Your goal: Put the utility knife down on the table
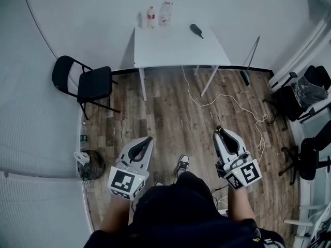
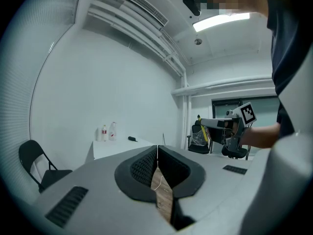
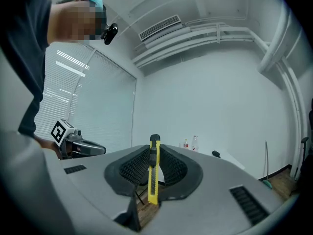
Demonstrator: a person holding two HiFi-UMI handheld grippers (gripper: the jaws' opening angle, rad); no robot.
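A yellow utility knife (image 3: 153, 173) with a black slider stands upright between the jaws of my right gripper (image 3: 154, 153), which is shut on it. In the head view the right gripper (image 1: 220, 132) hangs over the wooden floor, with the knife's yellow tip (image 1: 219, 128) just showing at its jaws. My left gripper (image 1: 149, 139) is beside it at the left, shut with nothing in it; its black pads (image 2: 146, 166) meet in the left gripper view. The white table (image 1: 176, 48) stands well ahead of both grippers, against the far wall.
Two bottles (image 1: 158, 15) stand at the table's back edge and a black tool (image 1: 196, 30) lies on its right part. A black folding chair (image 1: 85, 82) is to the left. A white cable (image 1: 227, 101) trails over the floor. Office chairs (image 1: 302, 94) crowd the right side.
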